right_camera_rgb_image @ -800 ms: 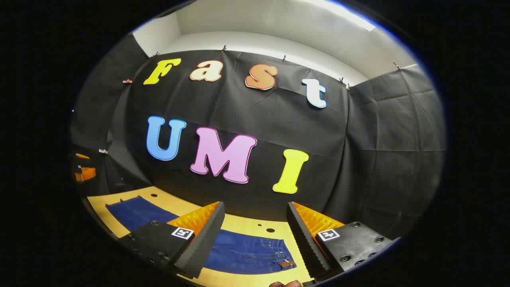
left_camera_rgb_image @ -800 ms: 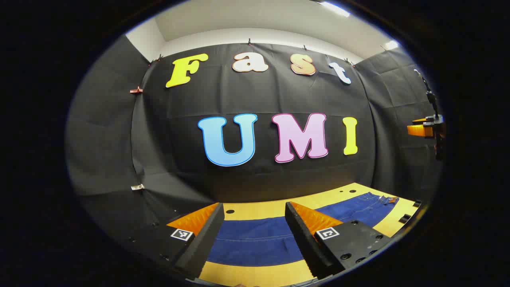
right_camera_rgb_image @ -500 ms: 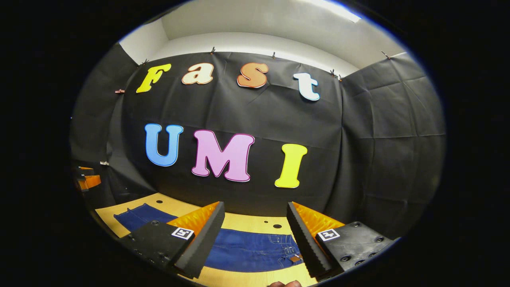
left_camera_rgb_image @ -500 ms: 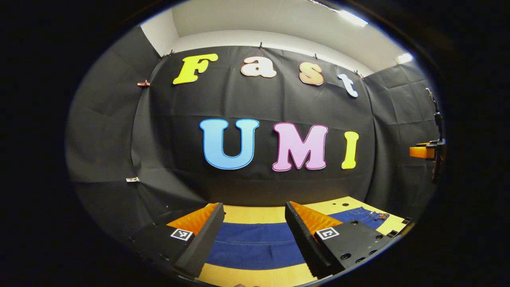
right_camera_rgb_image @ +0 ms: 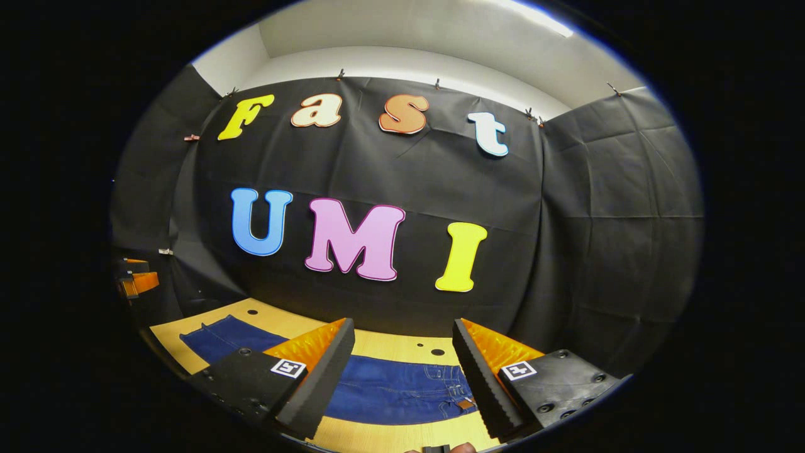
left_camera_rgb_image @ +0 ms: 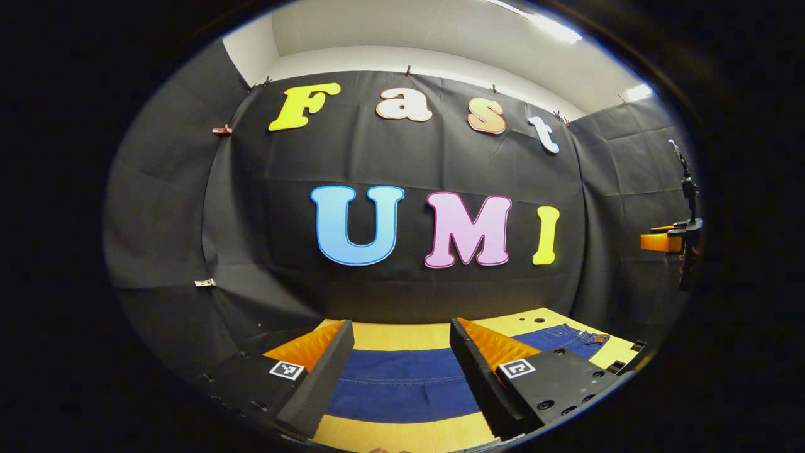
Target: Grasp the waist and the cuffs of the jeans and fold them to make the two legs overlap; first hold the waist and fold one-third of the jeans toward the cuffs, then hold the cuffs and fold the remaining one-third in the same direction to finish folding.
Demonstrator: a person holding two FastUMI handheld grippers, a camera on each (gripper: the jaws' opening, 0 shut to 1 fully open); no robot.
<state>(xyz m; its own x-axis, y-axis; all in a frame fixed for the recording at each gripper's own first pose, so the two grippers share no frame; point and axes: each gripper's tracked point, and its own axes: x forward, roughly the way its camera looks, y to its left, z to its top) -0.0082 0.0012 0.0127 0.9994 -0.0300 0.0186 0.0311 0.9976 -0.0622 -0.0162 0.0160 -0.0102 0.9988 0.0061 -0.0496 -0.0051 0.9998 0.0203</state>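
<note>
The blue jeans (left_camera_rgb_image: 402, 384) are lying flat on the yellow table (left_camera_rgb_image: 402, 434) while the left gripper (left_camera_rgb_image: 397, 352) and right gripper (right_camera_rgb_image: 402, 352) are hanging above them, both spread wide, pinching nothing.

L gripper (left_camera_rgb_image: 399, 371) open, above jeans (left_camera_rgb_image: 402, 384) | jeans flat on table (left_camera_rgb_image: 402, 333)

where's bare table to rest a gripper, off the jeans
Bare wood runs between the jeans and the black wall cloth, dotted with small holes. Another strip of the table lies on the near side, before the left gripper. The middle is taken by denim, under the right gripper too.
</note>
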